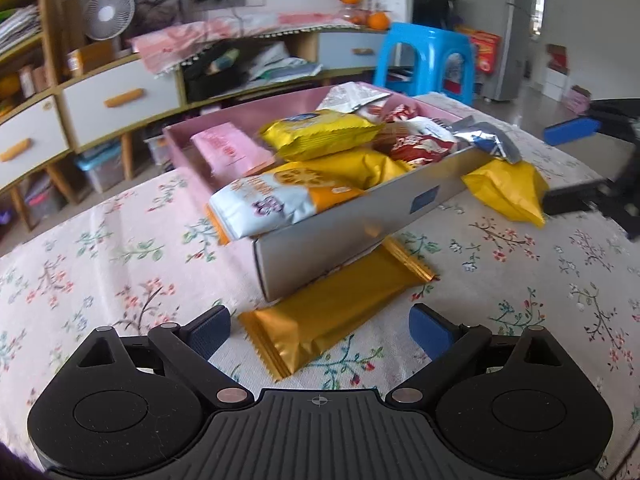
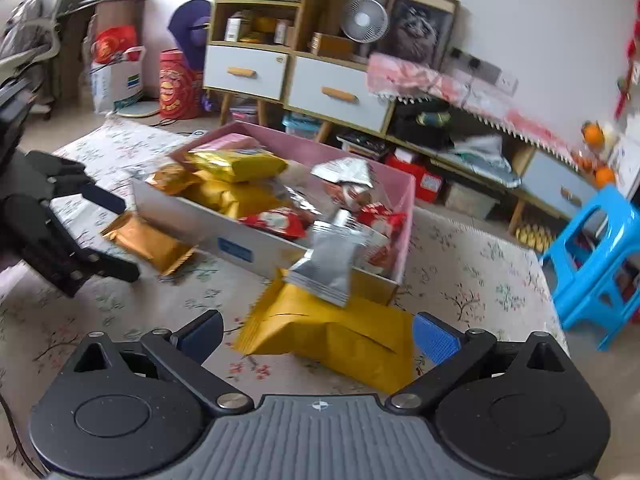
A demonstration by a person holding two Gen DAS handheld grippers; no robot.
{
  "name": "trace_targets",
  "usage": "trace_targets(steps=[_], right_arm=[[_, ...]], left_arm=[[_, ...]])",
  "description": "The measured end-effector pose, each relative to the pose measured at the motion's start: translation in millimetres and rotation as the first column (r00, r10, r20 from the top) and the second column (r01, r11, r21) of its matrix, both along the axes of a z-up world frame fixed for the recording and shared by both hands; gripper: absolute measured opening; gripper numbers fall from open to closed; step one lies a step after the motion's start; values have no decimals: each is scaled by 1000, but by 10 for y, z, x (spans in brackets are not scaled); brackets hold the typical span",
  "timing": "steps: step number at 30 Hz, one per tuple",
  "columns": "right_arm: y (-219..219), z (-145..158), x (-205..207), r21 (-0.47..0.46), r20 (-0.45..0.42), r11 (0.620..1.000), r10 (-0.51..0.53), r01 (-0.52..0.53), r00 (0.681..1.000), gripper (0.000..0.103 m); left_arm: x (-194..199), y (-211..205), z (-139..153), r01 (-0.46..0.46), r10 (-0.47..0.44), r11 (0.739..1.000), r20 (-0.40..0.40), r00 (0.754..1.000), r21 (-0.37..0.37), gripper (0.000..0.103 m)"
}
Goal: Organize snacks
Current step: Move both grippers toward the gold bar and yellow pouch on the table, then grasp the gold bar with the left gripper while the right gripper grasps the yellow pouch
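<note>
Snacks sat heaped in a shallow box (image 1: 352,220) with a pink lining, which rested on the worktop (image 1: 100,272) under a floral cloth. We noted a white and orange packet (image 1: 276,200) overhanging the box's near corner and a silver packet (image 2: 328,268) drooping over its wall at the other end. Two snacks lay outside the box. A gold wrapper (image 1: 332,312) lay on the cloth, its far end tucked under the box edge; the left gripper (image 1: 320,330) hovered just short of it, fingers spread wide, nothing between them. A yellow packet (image 2: 340,340) lay against the box, partly under the silver packet, and the right gripper (image 2: 318,336) stood spread on either side of its near end, empty; we could not tell whether the pads touched it.
</note>
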State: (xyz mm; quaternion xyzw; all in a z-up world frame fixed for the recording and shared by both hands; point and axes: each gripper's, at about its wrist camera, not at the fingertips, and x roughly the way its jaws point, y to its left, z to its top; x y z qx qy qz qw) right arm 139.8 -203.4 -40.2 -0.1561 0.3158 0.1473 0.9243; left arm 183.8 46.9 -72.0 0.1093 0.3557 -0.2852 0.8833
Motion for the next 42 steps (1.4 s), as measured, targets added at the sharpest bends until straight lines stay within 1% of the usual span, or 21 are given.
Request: trace_targets(steps=[5, 9, 12, 15, 18, 20, 21, 23, 25, 28, 30, 32, 35, 38, 39, 41, 42], right_arm=[[-177, -29, 179, 98, -50, 994, -36, 40, 998, 94], [-233, -91, 297, 135, -90, 989, -42, 54, 995, 94], [-223, -157, 351, 147, -119, 988, -33, 51, 992, 94], [-200, -176, 357, 162, -136, 986, -10, 32, 991, 94], [-192, -135, 329, 193, -163, 981, 58, -26, 985, 94], [-177, -110, 308, 212, -207, 974, 118, -74, 971, 94], [-168, -100, 291, 215, -234, 971, 152, -101, 960, 94], [-160, -82, 256, 199, -243, 972, 176, -128, 954, 94], [-163, -70, 238, 163, -233, 978, 170, -134, 958, 94], [-193, -82, 271, 123, -202, 987, 127, -103, 971, 94], [-183, -97, 312, 105, -184, 990, 109, -90, 977, 94], [-161, -104, 338, 93, -169, 991, 112, -97, 979, 94], [-129, -101, 357, 113, -171, 987, 133, -114, 976, 93], [-109, -53, 340, 126, -158, 984, 146, -127, 977, 91], [-110, -27, 334, 132, -151, 983, 149, -129, 977, 89], [-120, 37, 334, 153, -137, 980, 147, -126, 980, 83], [-132, 70, 339, 171, -131, 978, 143, -120, 981, 77]], left_arm=[[13, -34, -5, 57, -57, 998, -17, 998, -7, 96], [-11, -64, 35, 108, -109, 994, -56, 993, -7, 95], [-86, -85, 75, 172, -172, 985, -95, 981, -4, 95], [-174, -126, 106, 233, -232, 972, -137, 963, -12, 95], [-189, -153, 142, 264, -269, 963, -198, 943, -48, 95], [-159, -152, 161, 251, -261, 965, -223, 939, -72, 95], [-147, -149, 163, 233, -244, 970, -220, 945, -72, 95], [-122, -161, 154, 195, -203, 979, -201, 958, -55, 95], [-101, -182, 135, 161, -165, 986, -181, 970, -38, 95], [-85, -232, 115, 112, -115, 993, -142, 983, -26, 95], [-77, -270, 97, 86, -87, 996, -130, 988, -17, 89], [-95, -322, 73, 72, -71, 997, -115, 991, 4, 86], [-142, -390, 77, 67, -63, 997, -81, 995, 42, 77], [-148, -387, 101, 49, -46, 998, -72, 996, 40, 62], [-147, -392, 105, 39, -36, 998, -70, 997, 41, 58], [-146, -389, 113, 25, -23, 999, -70, 997, 36, 55], [-139, -389, 113, 22, -20, 999, -71, 997, 34, 55]])
